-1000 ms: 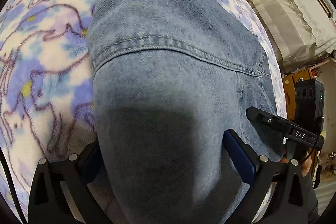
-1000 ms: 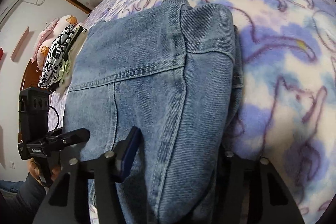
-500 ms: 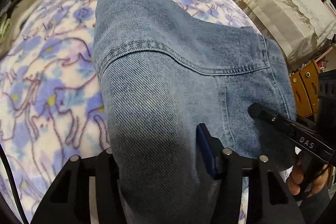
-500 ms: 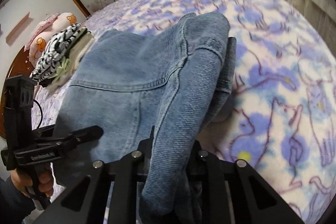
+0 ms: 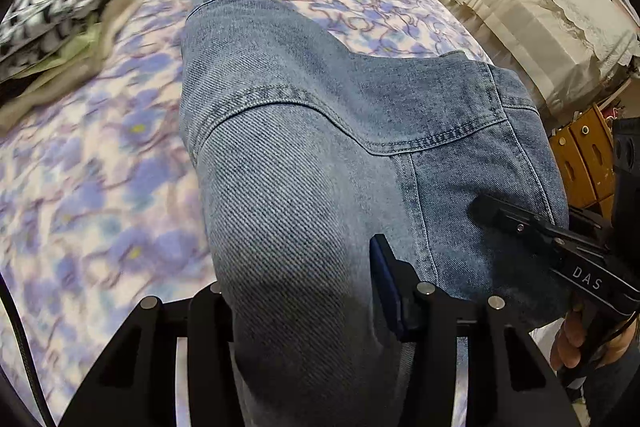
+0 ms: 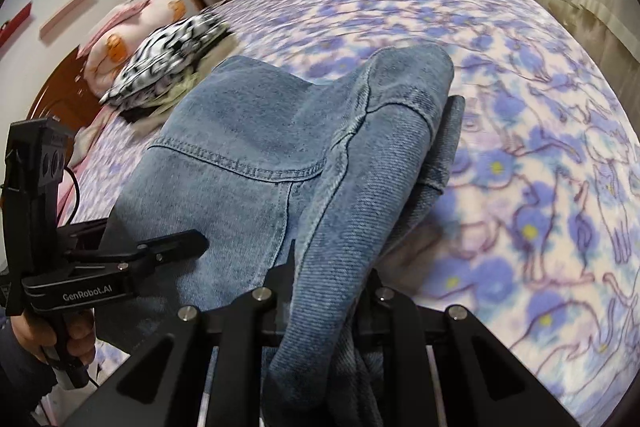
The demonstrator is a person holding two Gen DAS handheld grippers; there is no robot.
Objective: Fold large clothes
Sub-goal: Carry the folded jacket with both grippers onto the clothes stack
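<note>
Both jaws have just closed: your left hand-held gripper (image 5: 304,291) and right hand-held gripper (image 6: 326,287) now clamp the near edge of the denim garment (image 5: 320,131), lifting it off the bed (image 5: 100,187); fold-over looks next.

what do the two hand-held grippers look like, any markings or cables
Both are matte black with silver pivot pins. The left hand-held gripper reads "GenRobot.AI", carries a boxy black module and trails a thin black cable. The right hand-held gripper reads "DAS". The left one's finger pad is blue.
</note>
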